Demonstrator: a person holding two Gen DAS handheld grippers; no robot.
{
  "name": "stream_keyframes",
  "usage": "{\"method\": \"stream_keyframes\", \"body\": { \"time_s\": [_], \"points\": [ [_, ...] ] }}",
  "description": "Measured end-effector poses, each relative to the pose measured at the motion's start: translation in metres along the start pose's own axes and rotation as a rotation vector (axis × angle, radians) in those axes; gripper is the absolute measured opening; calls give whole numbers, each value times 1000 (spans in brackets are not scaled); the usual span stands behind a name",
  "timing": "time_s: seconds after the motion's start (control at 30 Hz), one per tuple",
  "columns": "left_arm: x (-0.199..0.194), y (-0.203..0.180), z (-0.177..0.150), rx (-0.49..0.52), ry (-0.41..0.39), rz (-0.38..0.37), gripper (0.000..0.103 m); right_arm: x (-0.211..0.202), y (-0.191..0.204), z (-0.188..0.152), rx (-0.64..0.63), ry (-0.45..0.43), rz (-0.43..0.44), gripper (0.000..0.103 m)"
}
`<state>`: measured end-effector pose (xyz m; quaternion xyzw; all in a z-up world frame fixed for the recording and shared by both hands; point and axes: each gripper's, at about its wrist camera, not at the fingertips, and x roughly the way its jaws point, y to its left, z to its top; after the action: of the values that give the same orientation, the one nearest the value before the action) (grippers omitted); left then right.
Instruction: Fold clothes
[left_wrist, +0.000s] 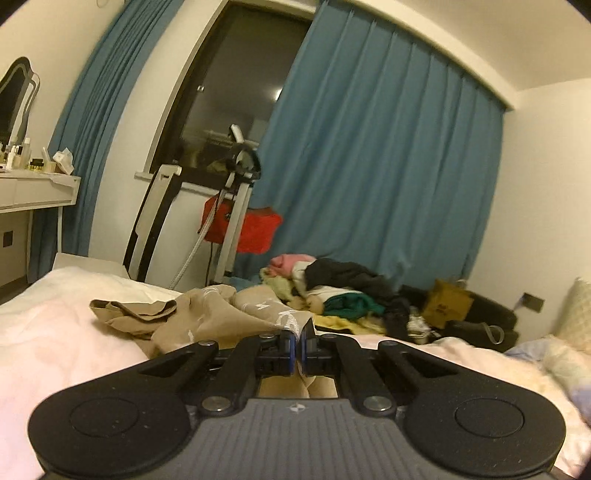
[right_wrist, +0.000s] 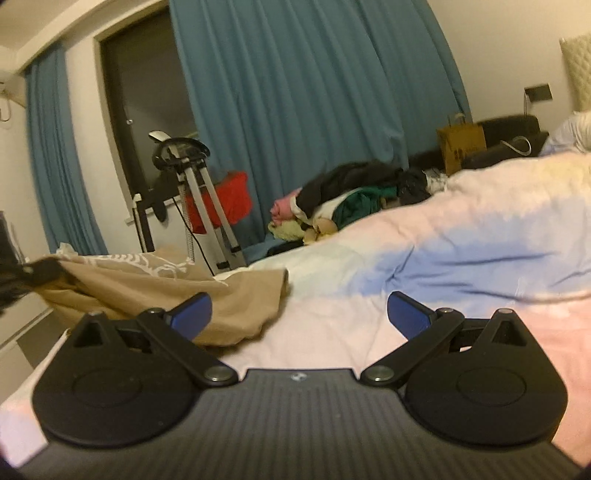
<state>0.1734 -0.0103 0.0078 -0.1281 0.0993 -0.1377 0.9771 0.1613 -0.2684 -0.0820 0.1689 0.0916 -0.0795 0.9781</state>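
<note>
Here the left hand-held gripper (left_wrist: 298, 341) pinches the tan garment (left_wrist: 207, 314); the right hand-held gripper (right_wrist: 299, 314) gapes empty beside it.

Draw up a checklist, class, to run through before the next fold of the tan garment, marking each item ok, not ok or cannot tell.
1. Left hand-held gripper shut: ok.
2. It pinches the tan garment: cannot tell, the fingertips hide the contact.
3. Right hand-held gripper open: ok.
4. Right fingers at the garment's edge: ok.
5. Garment flat on the bed: not ok, bunched.
6. Clothes pile apart from garment: ok.
</note>
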Motion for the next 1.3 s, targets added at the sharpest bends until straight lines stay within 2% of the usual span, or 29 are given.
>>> {"method": "stream_keyframes", "body": {
  "time_s": [0.23, 0.33, 0.43, 0.53, 0.7, 0.8, 1.0, 1.07, 1.17, 1.3],
  "points": [
    [-100, 2, 7, -21, -55, -58, 2, -52, 10, 15, -79, -56, 36, 103],
    [-144, 6, 11, -37, -88, -77, 2, -74, 15, 24, -86, -27, 65, 103],
    [-166, 18, 15, -46, -100, -59, 2, -92, 21, 26, -86, 31, 124, 103],
    [-168, 39, 17, -77, -77, -28, 2, -99, 34, 17, -150, 134, 174, 103],
    [-158, 75, 23, -122, -41, 32, 3, -90, 69, -15, -335, 289, 263, 103],
    [-142, 96, 25, -155, -6, 50, 3, -84, 91, -36, -442, 299, 260, 103],
    [-99, 127, 13, -156, 63, 113, 3, -49, 124, -71, -521, 323, 289, 103],
    [-87, 132, 9, -151, 79, 123, 3, -41, 132, -84, -582, 315, 266, 103],
    [-71, 136, 4, -143, 107, 140, 4, -40, 131, -84, -594, 214, 193, 103],
    [-52, 142, -3, -137, 196, 145, 7, -44, 108, -44, -396, 86, 103, 103]
  ]
}}
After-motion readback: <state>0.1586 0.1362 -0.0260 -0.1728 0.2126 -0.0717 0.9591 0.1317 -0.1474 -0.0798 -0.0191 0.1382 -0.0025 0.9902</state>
